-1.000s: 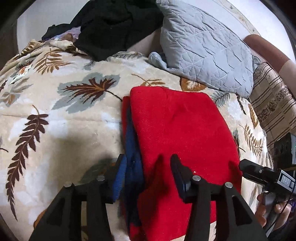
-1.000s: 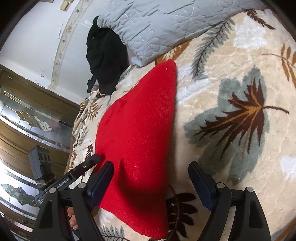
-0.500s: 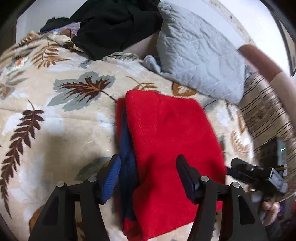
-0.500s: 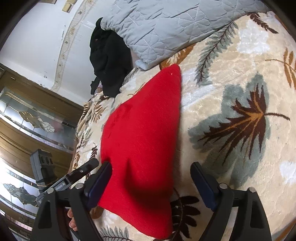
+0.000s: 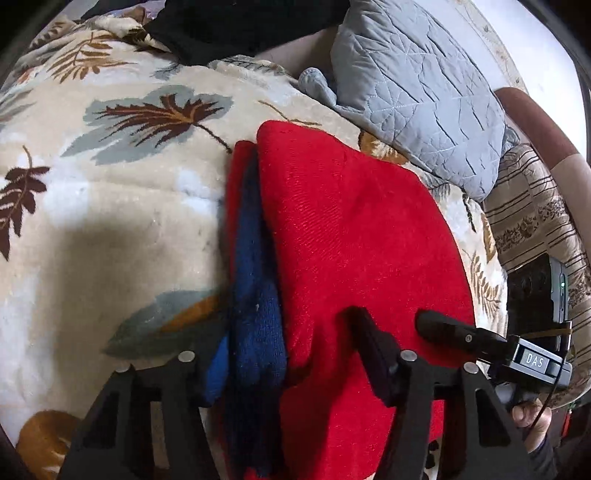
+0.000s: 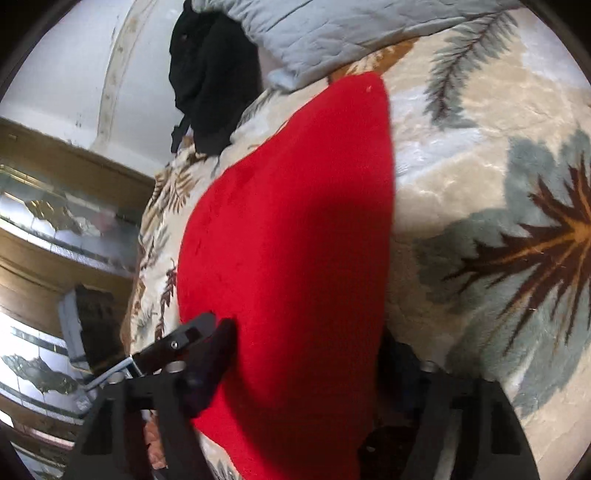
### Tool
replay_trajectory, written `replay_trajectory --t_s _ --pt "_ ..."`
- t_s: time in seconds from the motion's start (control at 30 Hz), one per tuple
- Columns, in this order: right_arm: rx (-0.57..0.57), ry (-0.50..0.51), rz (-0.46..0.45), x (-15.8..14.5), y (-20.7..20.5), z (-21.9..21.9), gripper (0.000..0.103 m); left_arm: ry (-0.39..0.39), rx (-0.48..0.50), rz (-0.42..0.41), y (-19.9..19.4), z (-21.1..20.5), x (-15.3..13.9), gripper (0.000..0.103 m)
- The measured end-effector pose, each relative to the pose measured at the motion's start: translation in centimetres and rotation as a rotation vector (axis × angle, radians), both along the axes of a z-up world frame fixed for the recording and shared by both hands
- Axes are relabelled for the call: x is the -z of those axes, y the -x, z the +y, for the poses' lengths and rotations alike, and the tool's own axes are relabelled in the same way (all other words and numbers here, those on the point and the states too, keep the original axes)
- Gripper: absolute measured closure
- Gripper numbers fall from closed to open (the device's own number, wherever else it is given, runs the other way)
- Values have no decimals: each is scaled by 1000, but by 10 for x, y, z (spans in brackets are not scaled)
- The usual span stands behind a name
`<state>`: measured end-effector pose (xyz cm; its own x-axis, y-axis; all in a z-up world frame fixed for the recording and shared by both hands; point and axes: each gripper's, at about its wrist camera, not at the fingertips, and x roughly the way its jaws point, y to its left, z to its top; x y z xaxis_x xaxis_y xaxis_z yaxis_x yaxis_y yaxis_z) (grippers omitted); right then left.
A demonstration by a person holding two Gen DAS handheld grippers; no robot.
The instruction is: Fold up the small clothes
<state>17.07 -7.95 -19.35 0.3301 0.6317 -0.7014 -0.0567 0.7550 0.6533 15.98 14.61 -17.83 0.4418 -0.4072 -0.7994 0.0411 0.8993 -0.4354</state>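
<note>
Spread over a cream fuzzy blanket with brown and grey leaves (image 5: 110, 221): a bright red knitted cloth (image 5: 351, 240), soft and woolly. Folded flat into a thick, rounded pad. Smooth on top, with no big wrinkles. Along its left edge, layers stacked up like pages: a thin strip of red underneath, then a dark blue knitted layer (image 5: 255, 295) peeking out, then the big red top part. Far corner almost touching a grey quilted pillow (image 5: 413, 92). Behind that, a heap of black clothes (image 5: 240, 22).

Down at the near left corner of the cloth, the left gripper (image 5: 288, 332). Jaws apart, though just now closing a bit. Blue and red layers between them. One blue pad right beside the blue layer, the other black finger resting on top of the red part, with more red cloth going on past it. No pinch to see there, so not holding.

At the near right corner, the right gripper (image 6: 306, 336), tipped down at the cloth. Jaws just now closing too, with the red cloth filling the whole gap from finger to finger. Blurry and dark there, so cannot tell if squeezing the cloth or only sitting at its sides. Both grippers close beside each other on the near end of the cloth.
</note>
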Motion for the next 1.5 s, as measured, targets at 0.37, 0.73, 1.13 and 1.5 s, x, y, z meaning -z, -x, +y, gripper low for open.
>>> replay_trajectory --t_s 0.37,0.73,1.13,1.5 --pt "-3 -17 26 4 -3 -3 33 -14 7 -13 2 1 1 41" --pt "-37 59 12 -4 -4 6 53 -75 30 -52 6 -9 -10 69" --pt "-32 138 -197 -102 14 -44 58 -28 89 -212 11 -72 -79 71" --pt "240 188 -111 -55 53 -135 35 -158 24 -96 21 -84 -35 51"
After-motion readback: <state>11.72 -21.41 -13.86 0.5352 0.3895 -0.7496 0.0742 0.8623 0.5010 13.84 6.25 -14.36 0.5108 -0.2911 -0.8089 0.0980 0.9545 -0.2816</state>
